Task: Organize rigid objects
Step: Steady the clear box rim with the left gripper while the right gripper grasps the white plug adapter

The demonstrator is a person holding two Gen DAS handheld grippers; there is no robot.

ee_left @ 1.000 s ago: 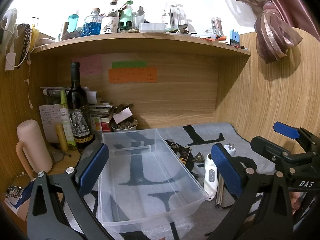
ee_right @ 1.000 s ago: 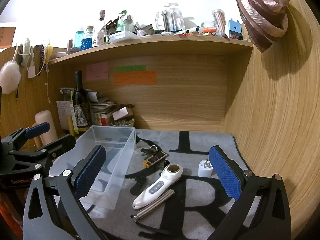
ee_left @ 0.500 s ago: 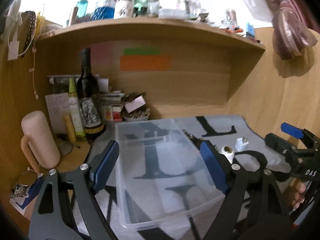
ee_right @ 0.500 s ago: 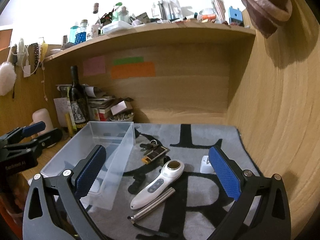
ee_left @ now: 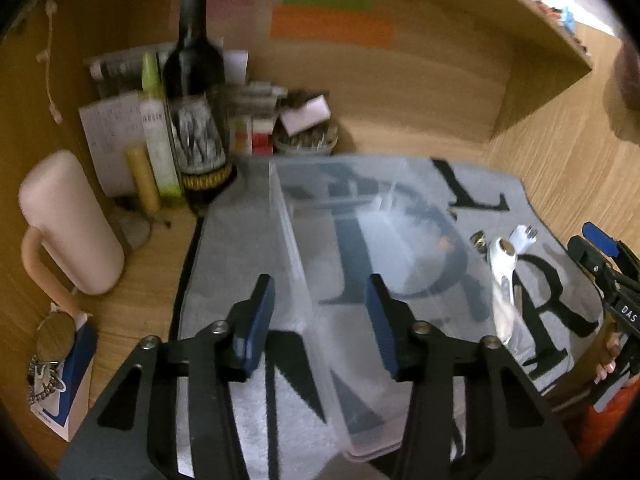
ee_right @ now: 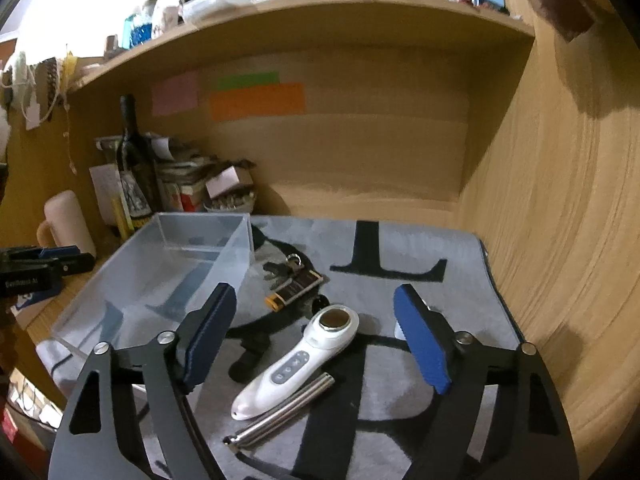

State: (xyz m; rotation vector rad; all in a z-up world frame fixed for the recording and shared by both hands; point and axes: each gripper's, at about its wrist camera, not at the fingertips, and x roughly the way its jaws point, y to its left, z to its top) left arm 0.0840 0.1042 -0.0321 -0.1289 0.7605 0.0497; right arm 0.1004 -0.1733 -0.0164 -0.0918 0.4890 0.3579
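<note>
A clear plastic bin (ee_left: 360, 264) stands empty on the grey lettered mat (ee_left: 224, 280). My left gripper (ee_left: 320, 320) is open, its jaws straddling the bin's left wall near the front end. In the right wrist view the bin (ee_right: 160, 280) is at left. A white handheld device (ee_right: 296, 364) lies on the mat with a metal rod (ee_right: 280, 412) beside it, and keys with a black tag (ee_right: 294, 280) lie behind. My right gripper (ee_right: 316, 340) is open above the white device. A white plug (ee_left: 524, 236) lies at the mat's right.
A wine bottle (ee_left: 196, 96), tubes, papers and small boxes crowd the back left corner. A pink mug (ee_left: 68, 224) stands left of the mat (ee_right: 400, 264). Wooden walls close the back and right side. A cluttered shelf (ee_right: 320, 4) runs overhead.
My left gripper has dropped and tilted down over the bin's left wall, and its jaws have narrowed. My right gripper has moved in over the white device.
</note>
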